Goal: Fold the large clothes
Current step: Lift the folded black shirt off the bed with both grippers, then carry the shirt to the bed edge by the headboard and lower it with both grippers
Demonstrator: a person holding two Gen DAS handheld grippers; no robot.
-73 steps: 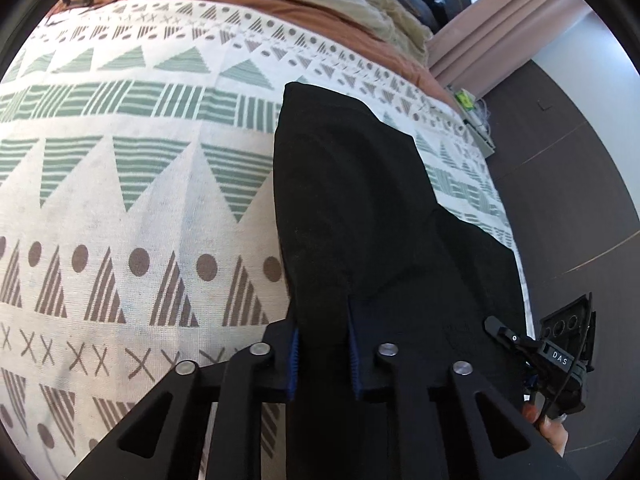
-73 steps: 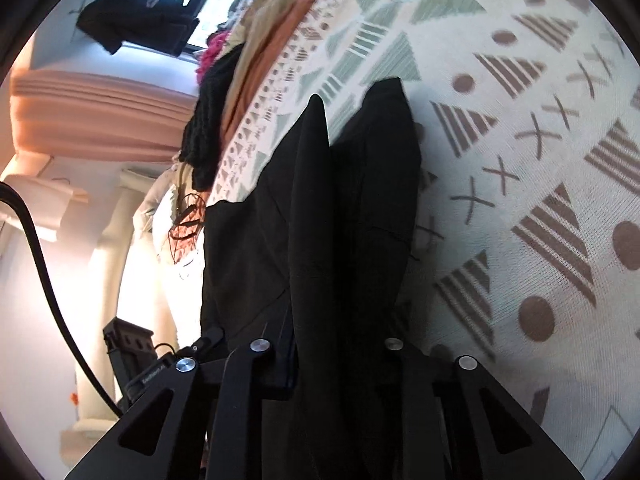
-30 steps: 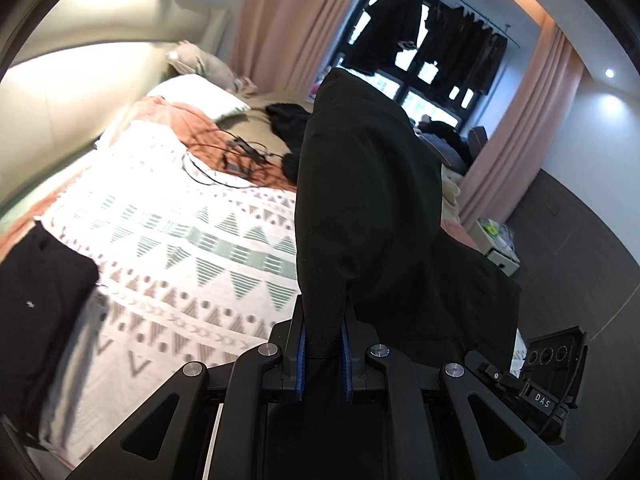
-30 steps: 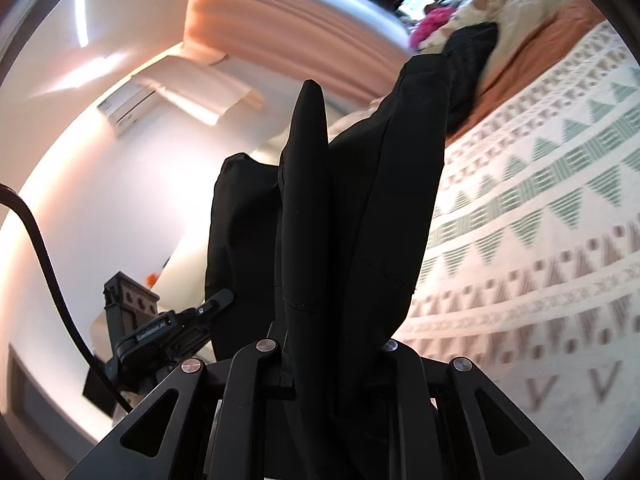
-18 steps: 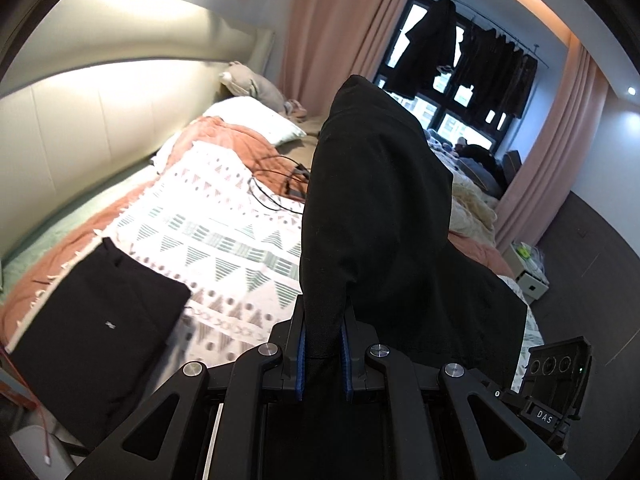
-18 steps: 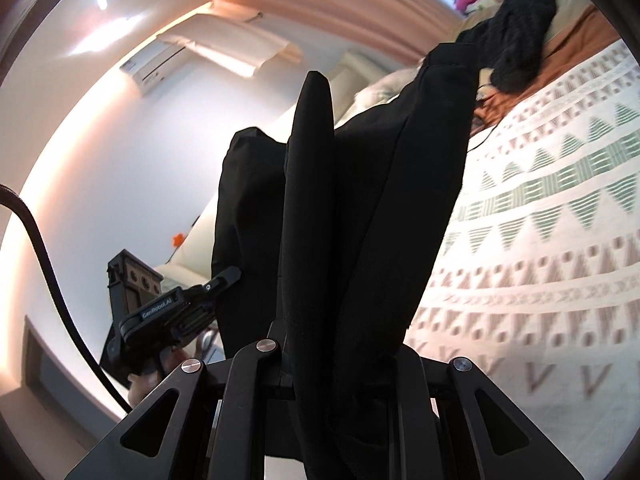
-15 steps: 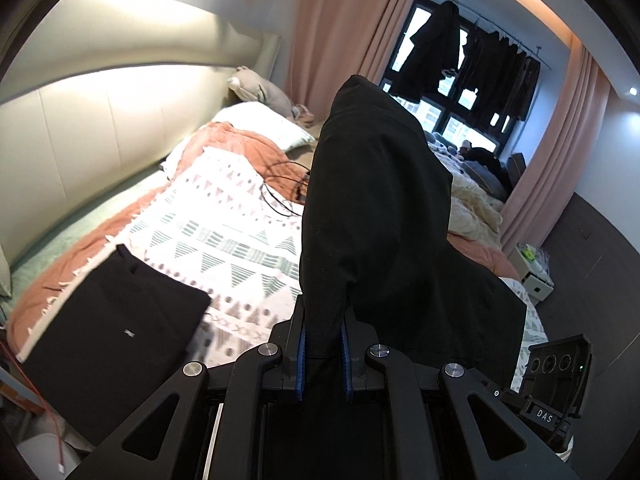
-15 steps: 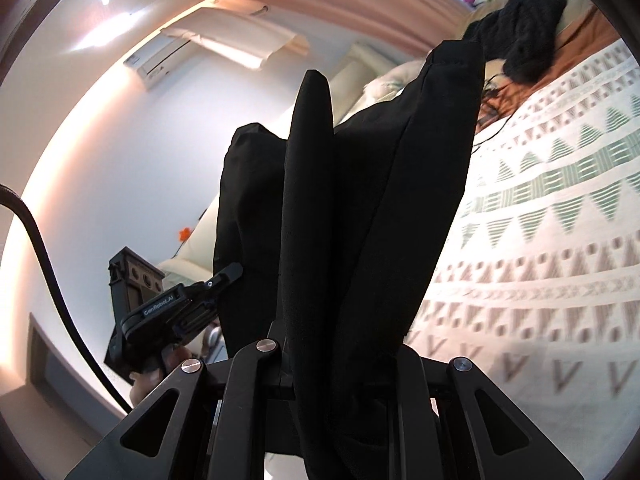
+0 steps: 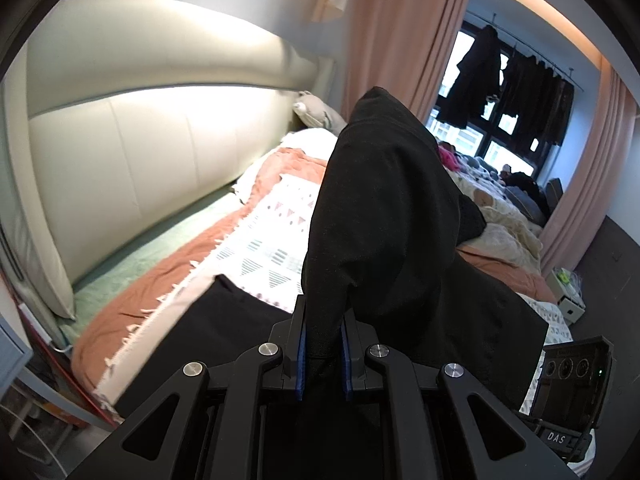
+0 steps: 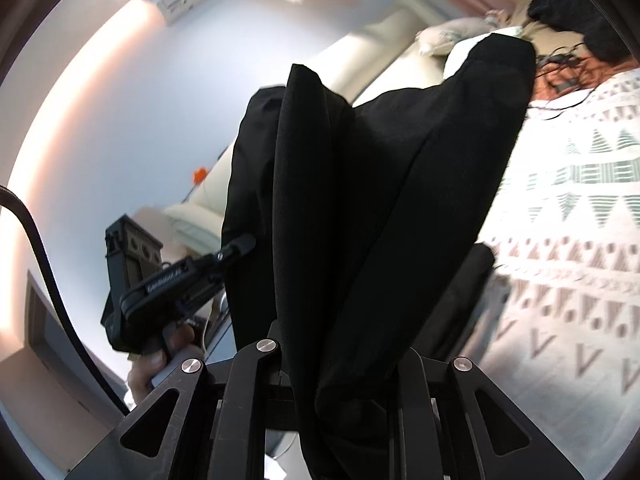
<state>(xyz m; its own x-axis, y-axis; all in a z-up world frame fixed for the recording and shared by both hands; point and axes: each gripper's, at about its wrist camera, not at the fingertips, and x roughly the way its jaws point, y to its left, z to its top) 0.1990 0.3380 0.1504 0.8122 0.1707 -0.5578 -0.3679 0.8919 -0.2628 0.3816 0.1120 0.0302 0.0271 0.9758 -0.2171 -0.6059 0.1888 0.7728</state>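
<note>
Both grippers, left (image 9: 322,350) and right (image 10: 340,360), clamped on black garment (image 9: 384,216), blocking bed (image 9: 264,248); folded black cloth (image 9: 224,332) below.

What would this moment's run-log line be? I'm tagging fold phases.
phase: carry | left gripper: shut on black garment | right gripper: shut on black garment | garment: held above patterned blanket

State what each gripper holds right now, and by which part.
Both hold one black garment, lifted over the bed. The left gripper pinches a bunched fold; the right gripper clamps a thicker bunch. Which edge cannot be told.
</note>
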